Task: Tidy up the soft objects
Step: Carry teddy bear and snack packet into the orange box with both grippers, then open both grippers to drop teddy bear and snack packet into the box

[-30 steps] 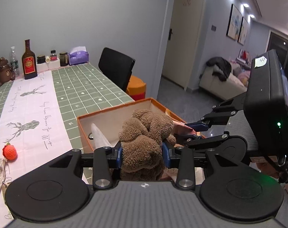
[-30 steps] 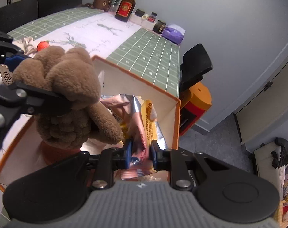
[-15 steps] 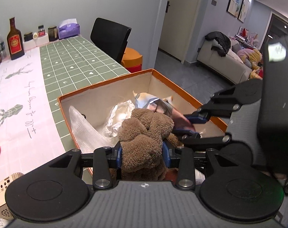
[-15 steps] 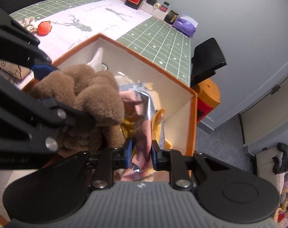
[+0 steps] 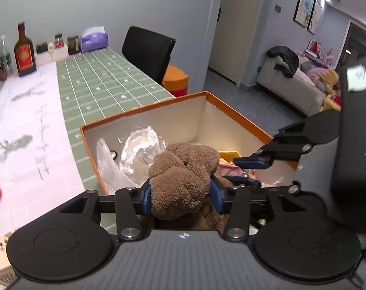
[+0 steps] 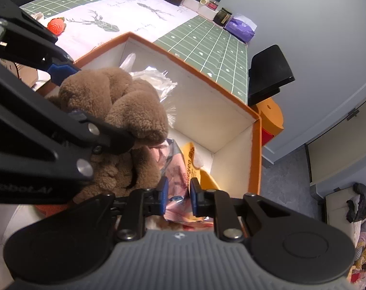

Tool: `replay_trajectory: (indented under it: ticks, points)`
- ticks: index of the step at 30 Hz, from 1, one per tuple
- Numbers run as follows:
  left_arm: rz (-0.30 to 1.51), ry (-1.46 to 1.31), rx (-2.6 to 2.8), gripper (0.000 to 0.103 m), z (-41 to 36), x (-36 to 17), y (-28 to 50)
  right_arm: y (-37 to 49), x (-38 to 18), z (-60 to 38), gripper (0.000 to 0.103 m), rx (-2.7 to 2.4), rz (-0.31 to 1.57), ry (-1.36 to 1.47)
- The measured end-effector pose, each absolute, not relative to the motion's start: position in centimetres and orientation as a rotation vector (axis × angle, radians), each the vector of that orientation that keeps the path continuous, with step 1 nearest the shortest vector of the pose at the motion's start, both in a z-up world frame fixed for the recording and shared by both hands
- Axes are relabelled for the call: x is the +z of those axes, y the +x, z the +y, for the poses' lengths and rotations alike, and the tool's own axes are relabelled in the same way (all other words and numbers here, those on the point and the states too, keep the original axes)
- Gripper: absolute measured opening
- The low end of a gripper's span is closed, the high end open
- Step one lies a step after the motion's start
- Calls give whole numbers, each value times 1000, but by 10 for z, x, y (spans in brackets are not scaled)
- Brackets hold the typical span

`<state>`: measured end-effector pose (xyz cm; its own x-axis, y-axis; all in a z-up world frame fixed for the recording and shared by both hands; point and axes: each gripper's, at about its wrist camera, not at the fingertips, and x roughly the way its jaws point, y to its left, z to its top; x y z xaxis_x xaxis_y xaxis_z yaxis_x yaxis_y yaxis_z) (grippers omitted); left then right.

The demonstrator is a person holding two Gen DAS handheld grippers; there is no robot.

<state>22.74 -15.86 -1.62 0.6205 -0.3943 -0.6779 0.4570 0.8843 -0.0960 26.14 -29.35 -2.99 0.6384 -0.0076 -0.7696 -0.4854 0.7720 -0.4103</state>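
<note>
A brown plush toy (image 5: 180,183) is seen over the open orange box (image 5: 233,111), which stands at the near edge of the counter (image 5: 105,82), close to its right-hand corner. The toy is bunched into rounded lobes, so its long axis cannot be told with certainty; in the left wrist view its bulk rises from between the fingers toward the box's far wall.

The left gripper (image 5: 180,197) is set about the toy, its blue fingers (image 5: 145,198) lying against the plush on both sides at a medium width; the jaws are opening at this moment, with the toy between them.

The right gripper (image 6: 178,197) is held narrow inside the box, near its right wall. A pink and silver snack packet (image 6: 175,171) is pinched between its fingers (image 6: 195,197), just beside a yellow packet (image 6: 195,159). Crinkled clear plastic (image 5: 139,145) and a white cloth (image 5: 108,166) lie at the box's left side. An orange knitted ball (image 6: 56,25) rests on the counter, well apart from the box.
</note>
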Motion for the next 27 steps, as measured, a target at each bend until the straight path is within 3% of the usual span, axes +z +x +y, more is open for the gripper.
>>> replay_trajectory:
  ticks: [6, 10, 12, 27]
  points:
    - [661, 198, -446, 70, -164, -10, 215, 251, -20, -292, 35, 273, 815, -649]
    - [598, 189, -424, 74, -158, 0, 207, 244, -12, -291, 44, 263, 789, -649]
    - [597, 157, -435, 74, -153, 5, 205, 240, -6, -290, 54, 266, 777, -642]
    - [539, 54, -387, 74, -105, 35, 154, 185, 34, -266, 59, 301, 641, -526]
